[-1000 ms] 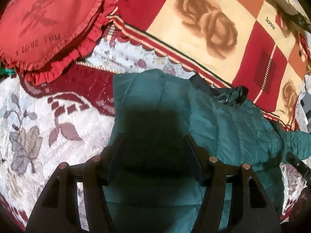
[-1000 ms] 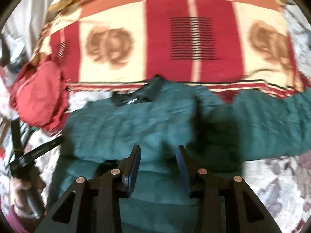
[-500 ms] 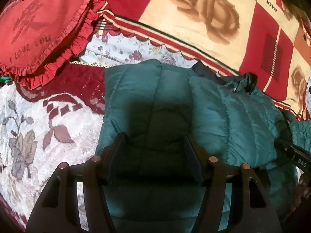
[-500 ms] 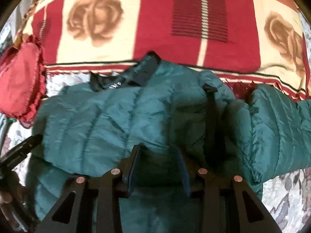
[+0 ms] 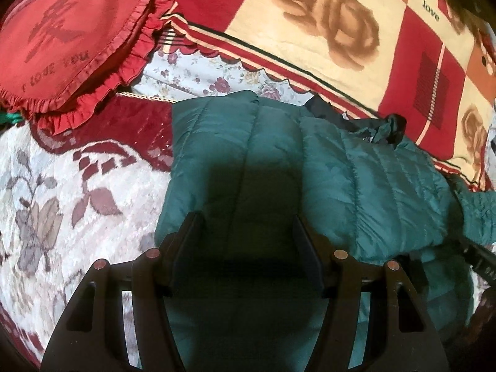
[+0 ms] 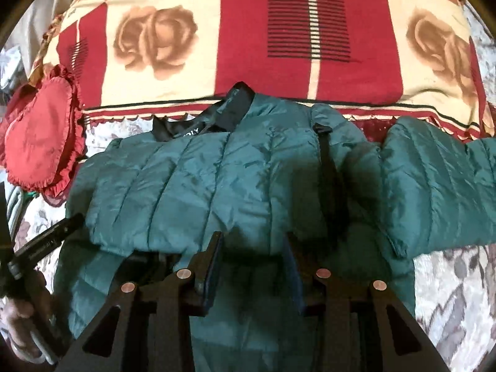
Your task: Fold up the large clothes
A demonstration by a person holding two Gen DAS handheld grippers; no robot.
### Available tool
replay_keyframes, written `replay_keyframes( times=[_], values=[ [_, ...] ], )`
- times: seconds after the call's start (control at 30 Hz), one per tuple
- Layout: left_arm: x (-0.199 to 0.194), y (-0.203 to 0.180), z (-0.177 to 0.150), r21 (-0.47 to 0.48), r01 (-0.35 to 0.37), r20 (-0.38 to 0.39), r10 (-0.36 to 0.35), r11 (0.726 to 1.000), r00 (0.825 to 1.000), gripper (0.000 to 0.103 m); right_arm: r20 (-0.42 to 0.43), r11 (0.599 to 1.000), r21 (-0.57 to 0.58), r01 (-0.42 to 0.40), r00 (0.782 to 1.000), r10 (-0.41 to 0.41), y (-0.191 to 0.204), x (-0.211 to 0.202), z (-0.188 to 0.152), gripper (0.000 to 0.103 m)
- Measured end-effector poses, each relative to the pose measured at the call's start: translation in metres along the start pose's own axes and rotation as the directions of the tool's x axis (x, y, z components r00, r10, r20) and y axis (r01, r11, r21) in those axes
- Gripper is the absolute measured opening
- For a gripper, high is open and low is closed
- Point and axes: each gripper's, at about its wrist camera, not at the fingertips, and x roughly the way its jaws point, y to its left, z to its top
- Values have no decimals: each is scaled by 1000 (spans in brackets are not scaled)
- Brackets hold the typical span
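1. On the bed, as seen by the left wrist camera, a green quilted puffer jacket (image 5: 356, 186) lies flat on a floral bedspread (image 5: 77, 192), its black collar (image 5: 328, 113) pointing away toward a red-and-cream rose blanket (image 5: 325, 31). A red heart cushion (image 5: 71, 37) sits well apart at far left.
2. The left gripper (image 5: 246, 226) hovers over the jacket's left portion, where one sleeve appears already folded across the body. Its fingers stand apart with only fabric visible beneath; nothing is clamped. Contact with the cloth cannot be confirmed.
3. Over the jacket's middle, as seen by the right wrist camera, the right gripper (image 6: 252, 248) is likewise parted and holds nothing. The jacket (image 6: 201, 186) lies directly ahead of and below it.
4. The jacket's long axis runs side to side in this view. The unfolded right sleeve (image 6: 434, 186) stretches off to the right, past the frame edge, lying on the bedspread (image 6: 458, 294).
5. The left gripper's body (image 6: 40, 245), held in the person's hand (image 6: 24, 310), shows at the left edge, beside the jacket's left flank.
6. Assessment: the outstretched sleeve is the evident next item. It lies to the right of the right gripper, which is the nearer tool; the left is well apart from it. The sleeve would need drawing leftward across the body.
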Motion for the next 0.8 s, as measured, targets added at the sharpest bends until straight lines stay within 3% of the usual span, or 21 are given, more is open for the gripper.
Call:
replay_keyframes(
  times=[0.1, 0.37, 0.53, 0.8],
  values=[
    [-10, 1, -6, -1, -14, 1, 14, 1000, 1000, 62, -59, 999, 12, 49, 997, -48, -4, 14, -5, 42],
    [-45, -5, -22, 23, -14, 62, 13, 1000, 998, 62, 13, 1000, -4, -12, 1000, 12, 5, -32, -30, 44],
    [-53, -14, -32, 31, -3, 62, 1, 1000, 998, 62, 39, 999, 0, -47, 998, 47, 9, -52, -41, 46],
    [-64, -30, -43, 57, -8, 96, 3, 998, 995, 62, 64, 999, -39, -34, 997, 37, 16, -70, -44, 49]
  ],
)
